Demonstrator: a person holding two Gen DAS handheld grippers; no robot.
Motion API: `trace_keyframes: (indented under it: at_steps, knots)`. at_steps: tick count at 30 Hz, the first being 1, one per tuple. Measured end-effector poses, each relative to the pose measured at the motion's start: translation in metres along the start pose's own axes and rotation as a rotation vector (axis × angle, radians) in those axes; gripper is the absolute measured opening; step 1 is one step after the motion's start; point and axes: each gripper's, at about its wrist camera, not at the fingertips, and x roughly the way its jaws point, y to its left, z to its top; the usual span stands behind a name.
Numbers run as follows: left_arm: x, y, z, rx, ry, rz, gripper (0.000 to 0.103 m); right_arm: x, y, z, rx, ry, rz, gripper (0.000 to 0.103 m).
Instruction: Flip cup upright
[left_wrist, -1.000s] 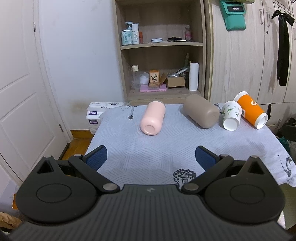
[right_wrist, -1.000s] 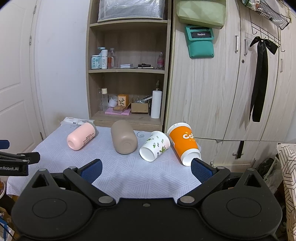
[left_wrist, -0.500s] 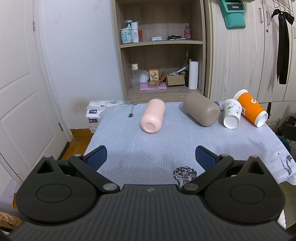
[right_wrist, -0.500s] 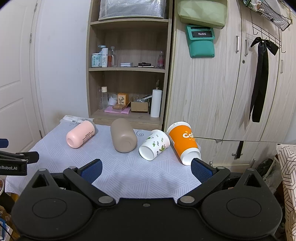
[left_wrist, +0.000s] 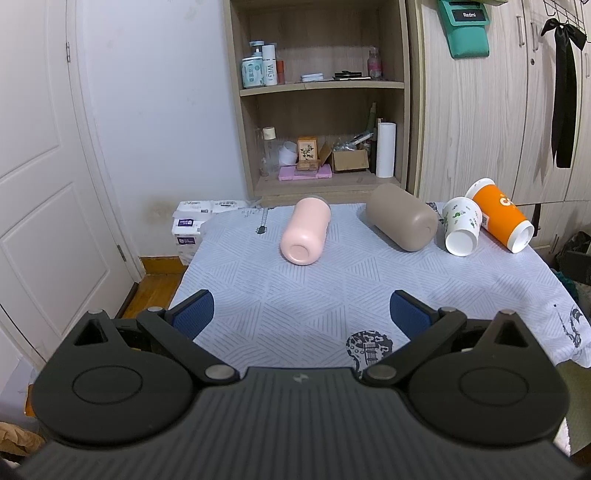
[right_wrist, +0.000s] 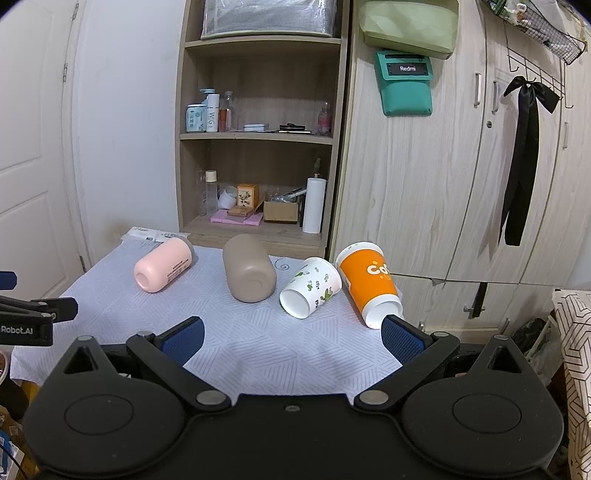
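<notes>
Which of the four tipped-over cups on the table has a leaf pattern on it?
The white paper cup with green leaves, lying between the taupe cup and the orange cup. The pink cup and the taupe one are plain; the orange one bears lettering.

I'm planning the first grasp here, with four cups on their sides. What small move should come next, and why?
Probably ease the open left gripper forward toward the pink cup. It lies on its side on the tablecloth, almost straight ahead, apart from the other cups, and nothing is held yet.
</notes>
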Motion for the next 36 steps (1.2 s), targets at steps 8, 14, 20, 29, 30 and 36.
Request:
trace_keyframes:
  at_steps: [8, 14, 20, 29, 30, 36]
  knots:
    - [-0.003, -0.001, 0.002, 0.008, 0.003, 0.003, 0.103, 0.000, 0.002, -0.002, -0.010, 0.007, 0.005, 0.103]
    - [-0.002, 0.000, 0.001, 0.002, 0.006, -0.005, 0.103, 0.000, 0.002, -0.003, -0.012, 0.009, 0.014, 0.103]
    - [0.010, -0.001, -0.005, -0.019, 0.018, -0.045, 0.103, 0.008, -0.002, -0.009, -0.031, -0.007, 0.066, 0.103]
    - [0.072, -0.014, 0.006, -0.089, 0.080, -0.163, 0.103, 0.068, -0.020, -0.005, -0.064, -0.046, 0.267, 0.103]
    - [0.080, -0.015, 0.011, -0.097, 0.086, -0.175, 0.103, 0.079, -0.021, -0.001, -0.069, -0.040, 0.277, 0.103]
    - [0.121, -0.018, 0.043, -0.093, 0.090, -0.199, 0.103, 0.129, -0.013, 0.021, -0.177, 0.013, 0.322, 0.103]
